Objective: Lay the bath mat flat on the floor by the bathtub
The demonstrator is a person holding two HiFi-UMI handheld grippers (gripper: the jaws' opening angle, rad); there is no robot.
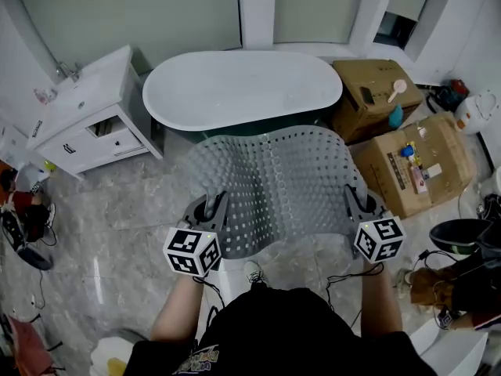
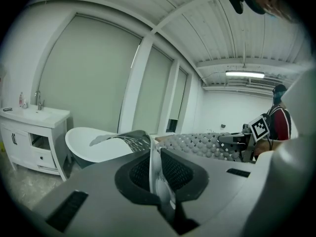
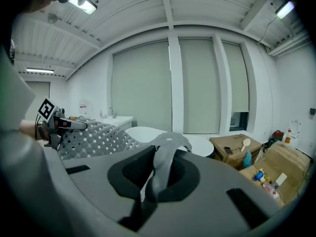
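A grey perforated bath mat (image 1: 270,182) is held spread out in the air between both grippers, in front of the white bathtub (image 1: 243,88). My left gripper (image 1: 210,210) is shut on the mat's near left corner and my right gripper (image 1: 356,206) is shut on its near right corner. In the left gripper view the mat's edge (image 2: 154,157) runs pinched between the jaws, with the bumpy mat (image 2: 202,144) stretching right. In the right gripper view a fold of the mat (image 3: 165,157) sits clamped between the jaws.
A white vanity cabinet with sink (image 1: 82,112) stands left of the tub. Cardboard boxes (image 1: 411,163) with small items sit to the right, beside a black bowl (image 1: 462,233) and cables. Marble floor (image 1: 117,218) lies under the mat.
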